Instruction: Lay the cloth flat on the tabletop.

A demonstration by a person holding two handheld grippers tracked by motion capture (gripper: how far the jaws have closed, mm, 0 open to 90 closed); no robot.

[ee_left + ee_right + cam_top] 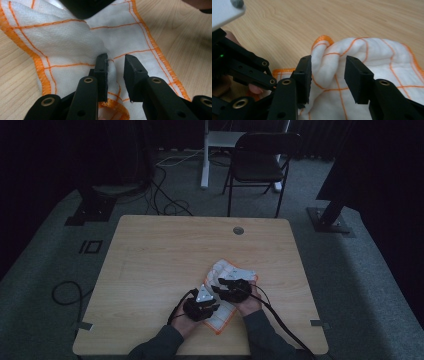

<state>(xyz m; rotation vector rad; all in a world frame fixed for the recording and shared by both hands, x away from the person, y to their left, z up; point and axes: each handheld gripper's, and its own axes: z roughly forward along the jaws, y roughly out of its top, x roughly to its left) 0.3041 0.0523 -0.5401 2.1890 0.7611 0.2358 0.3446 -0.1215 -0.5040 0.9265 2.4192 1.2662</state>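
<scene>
A white cloth [234,271] with orange grid lines and an orange hem lies crumpled on the wooden table [160,255], near its front edge. My left gripper [214,306] rests on the cloth's near part, beside my right gripper [221,284]. In the left gripper view the left gripper [116,60] stands open over the cloth [62,47], with a raised fold touching one jaw and a gap to the other. In the right gripper view the right gripper [328,61] is open around a puffed fold of cloth [374,55], which neither jaw presses. The left gripper's body [244,70] sits close at its left.
A round cable hole [238,230] sits near the table's far edge. Beyond the table stand a black folding chair [260,162] and a white desk leg [205,155]. Cables [167,200] trail over the grey carpet, and dark stand bases [330,217] flank the table.
</scene>
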